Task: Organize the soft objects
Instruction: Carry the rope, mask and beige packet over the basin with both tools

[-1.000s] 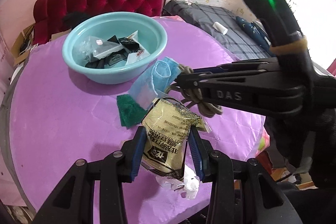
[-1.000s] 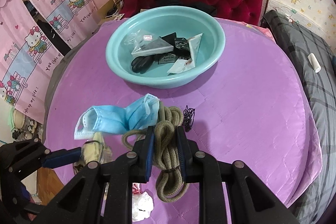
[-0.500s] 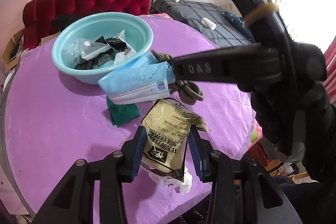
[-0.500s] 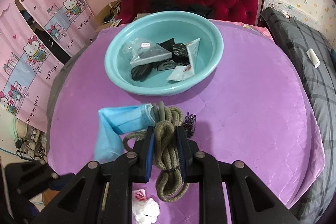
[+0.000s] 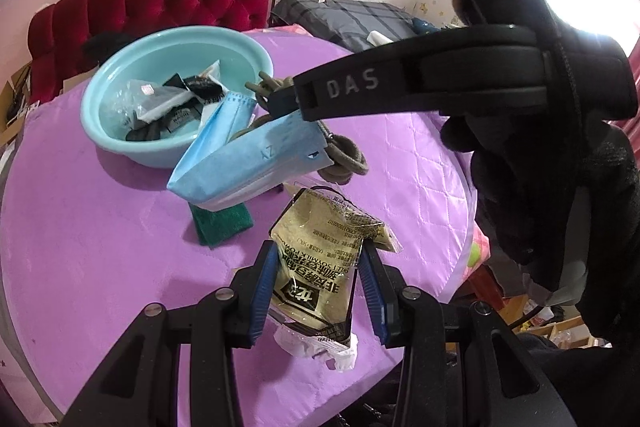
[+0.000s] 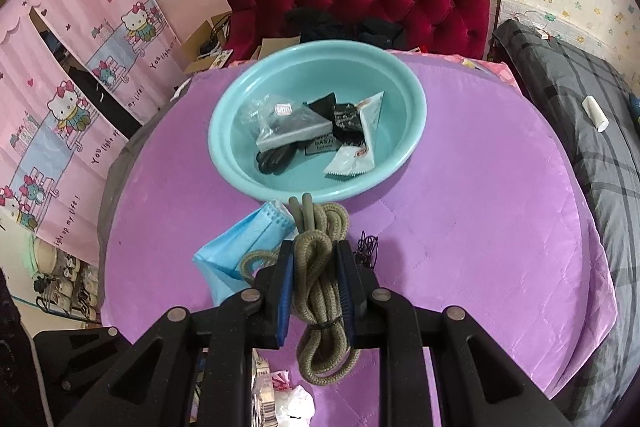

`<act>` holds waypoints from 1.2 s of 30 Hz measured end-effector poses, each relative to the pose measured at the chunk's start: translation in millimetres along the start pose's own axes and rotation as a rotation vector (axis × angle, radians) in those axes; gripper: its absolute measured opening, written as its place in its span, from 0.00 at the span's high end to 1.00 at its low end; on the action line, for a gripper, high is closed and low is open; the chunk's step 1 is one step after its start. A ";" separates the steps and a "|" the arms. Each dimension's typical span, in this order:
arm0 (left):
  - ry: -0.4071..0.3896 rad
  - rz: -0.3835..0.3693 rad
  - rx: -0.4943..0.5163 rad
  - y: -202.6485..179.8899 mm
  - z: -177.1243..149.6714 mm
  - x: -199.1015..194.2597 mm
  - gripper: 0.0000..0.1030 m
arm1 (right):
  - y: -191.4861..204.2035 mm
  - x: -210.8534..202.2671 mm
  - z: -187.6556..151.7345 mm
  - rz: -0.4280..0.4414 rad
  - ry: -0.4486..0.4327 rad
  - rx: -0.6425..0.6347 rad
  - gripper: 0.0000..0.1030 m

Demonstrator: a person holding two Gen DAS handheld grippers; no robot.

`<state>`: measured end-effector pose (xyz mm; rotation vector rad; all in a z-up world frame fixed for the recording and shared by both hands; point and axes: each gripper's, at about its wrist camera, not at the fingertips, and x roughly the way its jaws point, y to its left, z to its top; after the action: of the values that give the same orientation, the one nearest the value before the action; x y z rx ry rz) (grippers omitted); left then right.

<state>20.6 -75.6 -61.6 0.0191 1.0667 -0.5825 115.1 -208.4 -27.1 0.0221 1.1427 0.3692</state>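
Note:
My left gripper (image 5: pixel 318 255) is shut on a gold soymilk powder packet (image 5: pixel 320 255), held just over the purple table (image 5: pixel 100 247). My right gripper (image 6: pixel 315 251) is shut on a bundle of olive rope (image 6: pixel 316 267), raised above the table near the teal basin (image 6: pixel 320 67). A blue face mask (image 6: pixel 244 247) dangles with the rope on its left; whether it is pinched or only tangled I cannot tell. In the left wrist view the right gripper (image 5: pixel 280 103) reaches in from the right, with the mask (image 5: pixel 248 163) and the rope (image 5: pixel 344 163) hanging under it beside the basin (image 5: pixel 132 153).
The basin holds several packets and dark items. A green cloth (image 5: pixel 222 223) lies on the table under the mask. A white crumpled wrapper (image 5: pixel 344 351) sits near the front edge. A small black tangle (image 6: pixel 366 247) lies right of the rope. A red sofa and a grey bed stand behind.
The right gripper has risen with the rope and mask, lifting them off the table and closer to the basin. The left gripper has kept its hold on the packet in place.

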 end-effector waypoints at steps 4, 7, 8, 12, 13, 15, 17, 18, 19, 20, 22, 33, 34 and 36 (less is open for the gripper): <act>-0.010 0.016 0.010 5.8 8.2 -3.5 0.57 | -0.5 -8.4 12.6 -0.005 -0.026 0.004 0.80; -0.028 0.028 0.012 13.0 18.5 -6.8 0.56 | -0.5 -13.0 24.8 -0.014 -0.044 0.004 0.80; -0.035 0.033 0.015 15.4 22.2 -7.8 0.56 | -0.3 -14.7 29.5 -0.016 -0.050 0.003 0.80; -0.060 0.047 0.022 24.7 38.3 -11.5 0.56 | 1.0 -18.3 46.4 -0.025 -0.068 -0.004 0.80; -0.065 0.051 0.022 28.1 43.2 -12.1 0.57 | 0.8 -18.6 51.0 -0.027 -0.072 -0.006 0.80; -0.075 0.056 0.021 34.0 51.3 -12.7 0.56 | 1.8 -18.2 59.0 -0.030 -0.078 -0.007 0.80; -0.079 0.059 0.019 39.2 58.0 -12.7 0.56 | 1.1 -16.5 68.2 -0.036 -0.083 -0.008 0.80; -0.082 0.061 0.017 42.6 61.6 -12.5 0.56 | -0.1 -15.5 71.1 -0.036 -0.083 -0.008 0.80; -0.083 0.063 0.015 46.4 64.8 -10.6 0.56 | -0.6 -14.4 75.2 -0.039 -0.083 -0.007 0.80; -0.083 0.067 0.013 50.7 69.0 -9.4 0.56 | -1.2 -13.0 81.0 -0.041 -0.085 -0.007 0.80; -0.084 0.074 0.009 58.2 76.3 -7.2 0.56 | -3.1 -10.6 87.8 -0.042 -0.088 -0.006 0.80; -0.072 0.096 -0.004 87.6 110.2 12.0 0.56 | -13.4 21.4 128.0 -0.039 -0.071 0.007 0.80; -0.070 0.098 -0.004 90.2 114.9 15.3 0.56 | -14.5 24.3 130.7 -0.039 -0.069 0.008 0.80; -0.067 0.102 -0.005 95.4 122.8 21.2 0.56 | -17.3 32.2 137.4 -0.039 -0.063 0.011 0.80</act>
<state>172.1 -39.3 -42.8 0.0491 0.9963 -0.4851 254.0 -191.8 -1.1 0.0205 1.0817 0.3258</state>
